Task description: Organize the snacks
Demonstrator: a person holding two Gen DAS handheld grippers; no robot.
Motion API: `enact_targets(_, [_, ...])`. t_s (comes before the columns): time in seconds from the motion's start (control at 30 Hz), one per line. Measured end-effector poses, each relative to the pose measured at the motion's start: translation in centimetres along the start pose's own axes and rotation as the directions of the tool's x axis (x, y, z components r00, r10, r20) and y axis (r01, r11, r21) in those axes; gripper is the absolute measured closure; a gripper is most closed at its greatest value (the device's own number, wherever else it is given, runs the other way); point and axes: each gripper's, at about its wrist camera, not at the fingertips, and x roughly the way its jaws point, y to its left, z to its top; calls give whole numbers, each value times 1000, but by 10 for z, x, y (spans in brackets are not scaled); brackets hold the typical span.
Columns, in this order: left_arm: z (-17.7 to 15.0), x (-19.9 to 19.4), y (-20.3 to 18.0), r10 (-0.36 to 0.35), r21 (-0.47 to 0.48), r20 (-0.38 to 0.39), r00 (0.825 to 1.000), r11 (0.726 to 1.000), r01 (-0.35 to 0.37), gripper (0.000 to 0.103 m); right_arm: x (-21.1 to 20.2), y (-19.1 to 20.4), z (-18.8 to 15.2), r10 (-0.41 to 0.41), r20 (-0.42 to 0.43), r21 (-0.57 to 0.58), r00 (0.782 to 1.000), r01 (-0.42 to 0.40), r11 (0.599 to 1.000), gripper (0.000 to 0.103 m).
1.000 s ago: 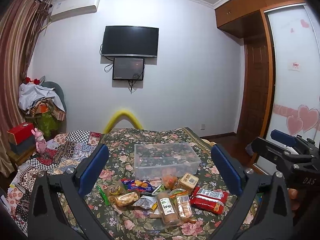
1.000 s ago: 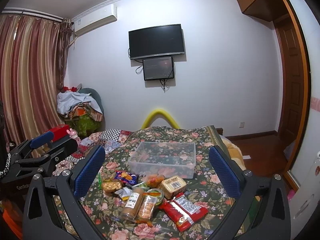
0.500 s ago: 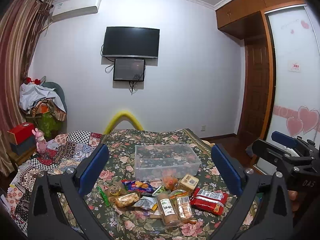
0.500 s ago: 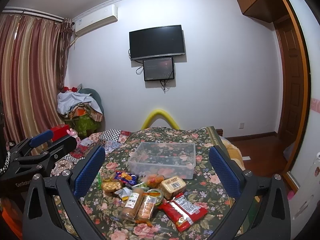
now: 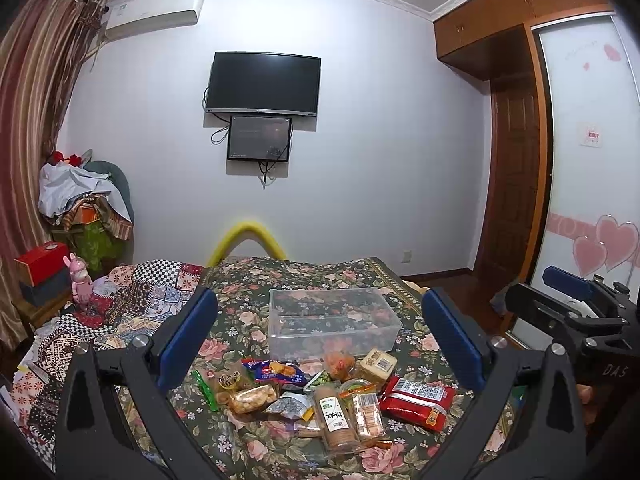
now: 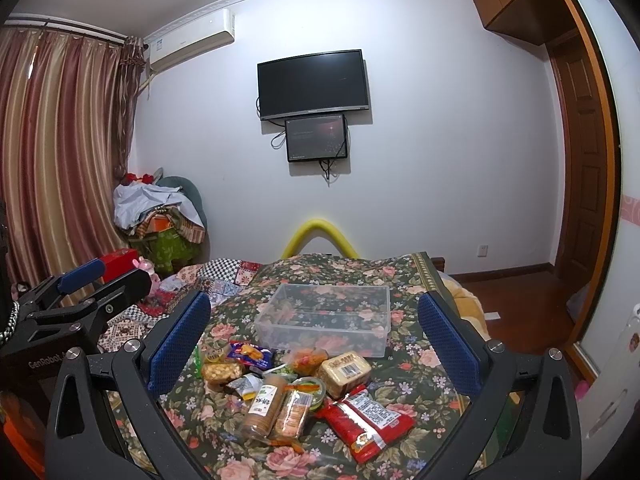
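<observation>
Hovering unchanged since a second ago: both grippers (image 5: 320,344) (image 6: 314,340) spread wide (empty), clear plastic bin (image 5: 334,320) unfilled, nothing started.

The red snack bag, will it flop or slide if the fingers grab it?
The red snack bag looks like shiny, crinkled film, so it is probably slippery and floppy. It lies flat on the flowered cloth, so it seems unlikely to roll. Contents may crush.
</observation>
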Motion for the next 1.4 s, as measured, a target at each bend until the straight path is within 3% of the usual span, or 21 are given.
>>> enact_targets(0.53, [-14, 22, 6, 2, -9, -78, 997, 1000, -3, 0, 18, -7, -12, -8, -53, -1, 999, 8, 1000, 0])
enact_targets(0.83, [-45, 60, 11, 18, 6, -218, 976, 1000, -17, 0, 52, -35, -45, -23, -200, 16, 980, 27, 1000, 0])
enact_targets(0.9, [-56, 73, 16, -2, -10, -282, 959, 1000, -1, 7, 63, -44, -56, -23, -250, 28, 968, 31, 999, 0])
enact_targets(1.07, [-87, 109, 22, -24, -23, -441, 897, 1000, 15, 23, 90, -64, -86, -31, -372, 47, 928, 52, 998, 0])
enact_targets(1.4, [-135, 158, 14, -68, -44, -605, 794, 998, 51, 39, 127, -81, -123, -7, -528, 43, 849, 36, 998, 0])
